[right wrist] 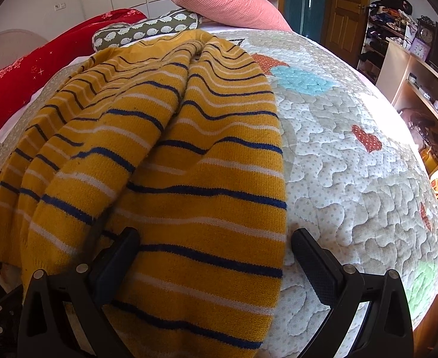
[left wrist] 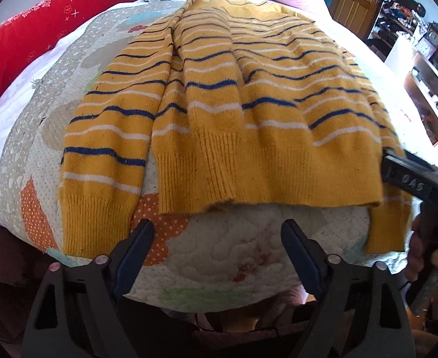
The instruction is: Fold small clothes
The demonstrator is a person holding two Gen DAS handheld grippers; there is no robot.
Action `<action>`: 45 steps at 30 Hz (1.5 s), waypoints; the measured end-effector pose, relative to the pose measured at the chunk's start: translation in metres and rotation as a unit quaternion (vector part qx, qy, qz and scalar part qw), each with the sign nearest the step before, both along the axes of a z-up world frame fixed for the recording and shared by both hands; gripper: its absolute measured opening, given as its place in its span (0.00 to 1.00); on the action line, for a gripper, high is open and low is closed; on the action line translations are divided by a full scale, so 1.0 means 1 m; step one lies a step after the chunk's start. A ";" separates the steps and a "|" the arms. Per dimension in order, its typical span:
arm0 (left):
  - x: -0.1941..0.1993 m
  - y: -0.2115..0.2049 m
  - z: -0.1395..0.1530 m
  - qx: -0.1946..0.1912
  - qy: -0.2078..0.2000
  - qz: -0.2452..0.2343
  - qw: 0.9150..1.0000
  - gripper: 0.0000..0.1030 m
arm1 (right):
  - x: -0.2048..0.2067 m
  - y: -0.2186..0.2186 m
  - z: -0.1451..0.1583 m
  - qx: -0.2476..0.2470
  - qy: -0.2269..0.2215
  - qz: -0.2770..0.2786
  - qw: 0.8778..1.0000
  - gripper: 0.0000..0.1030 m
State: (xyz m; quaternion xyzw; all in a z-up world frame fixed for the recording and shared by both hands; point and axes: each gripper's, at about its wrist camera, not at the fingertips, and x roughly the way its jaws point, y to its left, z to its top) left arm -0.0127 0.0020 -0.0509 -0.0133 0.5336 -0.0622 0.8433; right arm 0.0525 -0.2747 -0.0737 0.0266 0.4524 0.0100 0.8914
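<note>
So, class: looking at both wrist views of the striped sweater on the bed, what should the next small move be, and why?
Probably close the right gripper on the right sleeve. Its jaws stand open astride that sleeve, which lies out beside the sweater body, unfolded. The left gripper is open too, short of the hem over bare quilt.

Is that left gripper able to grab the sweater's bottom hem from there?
Probably yes. The left gripper is open, and only bare quilt lies between it and the sweater's hem just ahead.

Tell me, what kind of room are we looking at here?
Most likely a bedroom: a yellow striped sweater lies on a quilted bedspread, with a pink pillow at the head and a wooden door behind.
</note>
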 end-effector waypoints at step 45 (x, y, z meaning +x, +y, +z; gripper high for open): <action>0.211 0.124 0.016 -0.107 0.010 0.112 0.988 0.80 | 0.053 -0.106 0.071 -0.044 -0.052 -0.103 0.992 0.41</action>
